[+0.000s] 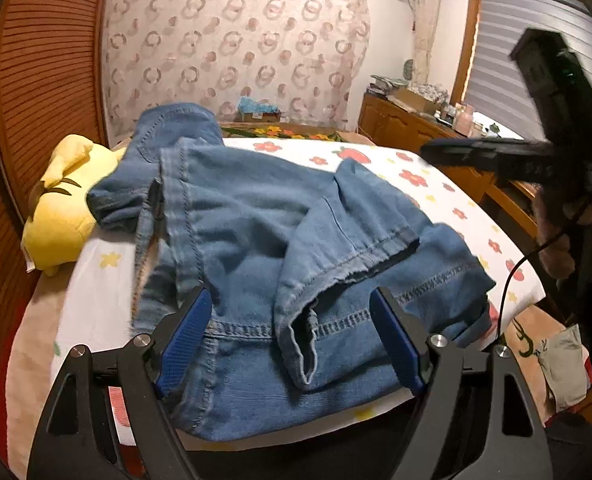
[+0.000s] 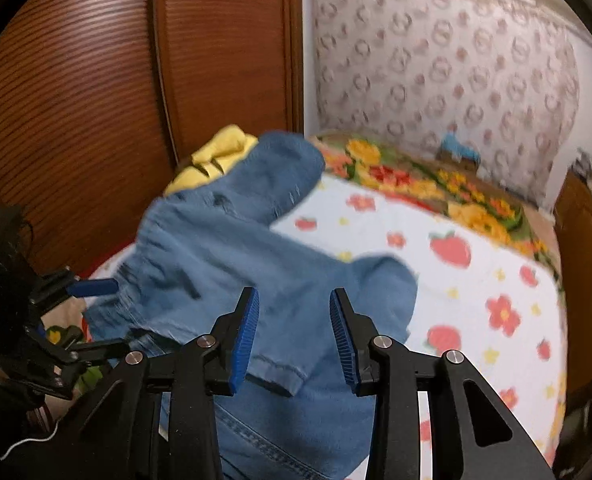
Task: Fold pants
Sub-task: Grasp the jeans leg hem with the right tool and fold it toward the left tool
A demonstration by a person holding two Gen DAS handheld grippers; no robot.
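Observation:
Blue denim pants lie crumpled on a bed with a white floral sheet. One leg is folded back over the rest, its hem near the front. My left gripper is open, its blue pads on either side of the cloth at the near edge, holding nothing. My right gripper is open and empty just above the pants. It shows blurred at the right of the left wrist view. The left gripper shows at the left of the right wrist view.
A yellow plush toy lies at the bed's left, against a slatted wooden wardrobe. A colourful flowered blanket covers the far end. A wooden dresser with clutter stands at the right. A patterned curtain hangs behind.

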